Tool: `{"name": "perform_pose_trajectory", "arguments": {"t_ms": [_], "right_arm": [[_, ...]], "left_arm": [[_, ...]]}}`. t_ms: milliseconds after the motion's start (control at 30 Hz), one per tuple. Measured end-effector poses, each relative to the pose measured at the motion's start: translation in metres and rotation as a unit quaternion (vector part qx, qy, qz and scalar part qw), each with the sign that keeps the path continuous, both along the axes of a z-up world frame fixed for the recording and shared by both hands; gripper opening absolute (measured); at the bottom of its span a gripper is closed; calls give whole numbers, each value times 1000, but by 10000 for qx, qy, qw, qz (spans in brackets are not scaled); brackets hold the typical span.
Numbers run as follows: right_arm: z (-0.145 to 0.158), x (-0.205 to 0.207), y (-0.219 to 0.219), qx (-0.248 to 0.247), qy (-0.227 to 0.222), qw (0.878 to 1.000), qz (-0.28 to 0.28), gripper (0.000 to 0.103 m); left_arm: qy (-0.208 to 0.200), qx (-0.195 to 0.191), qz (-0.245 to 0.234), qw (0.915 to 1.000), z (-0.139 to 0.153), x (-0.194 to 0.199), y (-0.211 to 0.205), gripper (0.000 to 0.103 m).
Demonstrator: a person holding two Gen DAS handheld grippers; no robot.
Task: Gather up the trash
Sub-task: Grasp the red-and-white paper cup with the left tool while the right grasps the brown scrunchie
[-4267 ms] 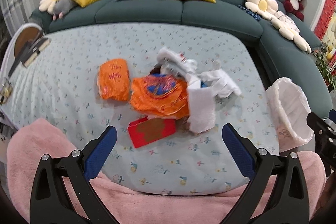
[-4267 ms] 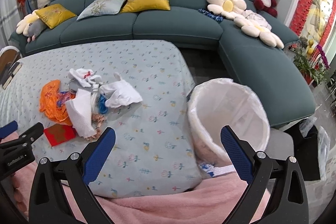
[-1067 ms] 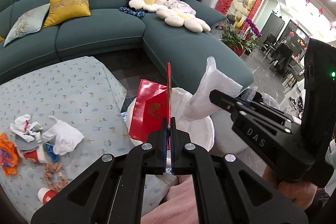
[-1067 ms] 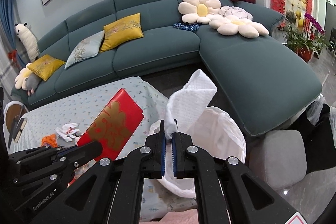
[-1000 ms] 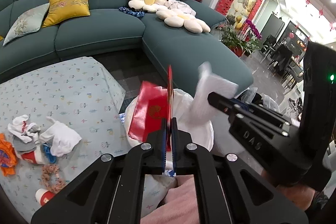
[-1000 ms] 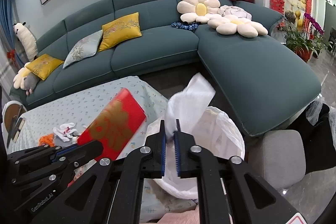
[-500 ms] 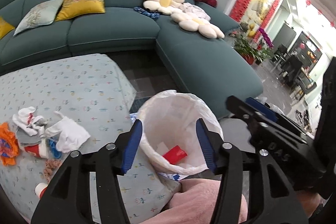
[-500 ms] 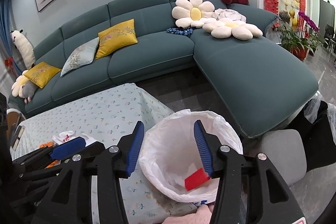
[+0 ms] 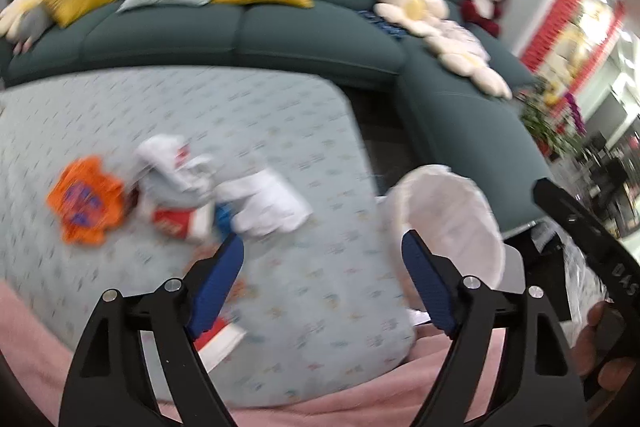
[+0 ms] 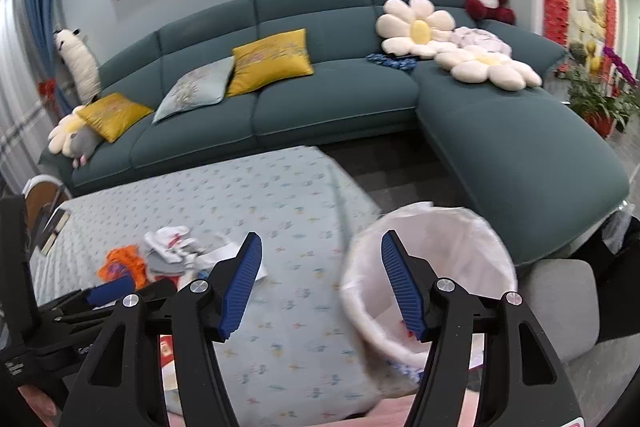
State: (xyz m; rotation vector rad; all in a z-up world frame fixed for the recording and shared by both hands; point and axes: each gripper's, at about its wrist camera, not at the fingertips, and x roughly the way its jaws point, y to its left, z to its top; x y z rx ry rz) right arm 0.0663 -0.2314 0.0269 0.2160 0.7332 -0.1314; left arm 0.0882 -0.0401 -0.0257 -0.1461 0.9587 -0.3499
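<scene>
— Where do things stand with the trash?

— Both my tongs are released and carry nothing. My left tongs (image 9: 322, 263) hang over the counter (image 9: 280, 131), jaws spread; my right tongs (image 10: 321, 275) are spread too, straddling the near rim of the bin (image 10: 472, 251).

— And what is left to collect?

— A heap on the counter, well to the left of the bin: an orange wrapper (image 9: 86, 203) farthest from it, a grey-white crumple (image 9: 172, 171) beside that, a red-and-white carton (image 9: 180, 223) just in front, and a white tissue wad (image 9: 268, 207) on the side nearest the bin. A red-and-white scrap (image 9: 220, 339) lies under my left tongs, close to the counter's front edge.

— What could go wrong?

— The left view is smeared, so I judge that hand is travelling fast; closing on the heap at that pace could pinch the patterned cloth along with the trash and drag it. The pieces overlap, so one bite might lift two and shed one on the way across. The bin's liner looks thin and stands just beside the counter's corner; a clip from my right tongs could tip it.
</scene>
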Motion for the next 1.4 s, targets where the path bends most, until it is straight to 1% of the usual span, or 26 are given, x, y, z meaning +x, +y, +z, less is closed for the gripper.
{"name": "perform_pose_trajectory", "arguments": {"t_ms": [133,333,500,567,700,867,967,1033,1133,1233,1367,1400], "right_arm": [[-7,5,31,-3,71,9997,242,61],[-21,13,66,7,232,9985,497,61],[-36,12,89,-24,407,9971,637,61],[-43,12,95,-47,481,9965,684,61],[-54,14,103,-36,610,9954,735,61],[-65,19,114,-14,750,9939,804,61],[-73,23,120,2,837,9929,844,61],[-78,26,124,20,895,9922,872,61],[-87,31,130,25,989,9908,921,61],[-95,37,135,23,1080,9894,974,61],[-107,47,140,88,1213,9875,1007,61],[-111,50,141,116,1247,9869,1017,61]], "left_arm": [[351,69,419,9985,-21,-2,42,78],[869,155,879,9922,-53,-9,82,78],[1310,116,1099,9852,-80,-12,95,78],[1521,10,1186,9812,-92,-12,99,78],[1839,-34,1353,9736,-112,-9,102,78],[2288,-126,1585,9604,-141,-6,106,78],[2469,-127,1687,9541,-154,-3,106,78],[2551,-272,1711,9513,-160,-1,107,79],[2550,-369,1676,9516,-164,1,106,78],[2504,-548,1453,9556,-161,3,103,63],[2481,-518,1408,9570,-157,3,106,61],[2472,-536,1421,9570,-156,2,110,58]]}}
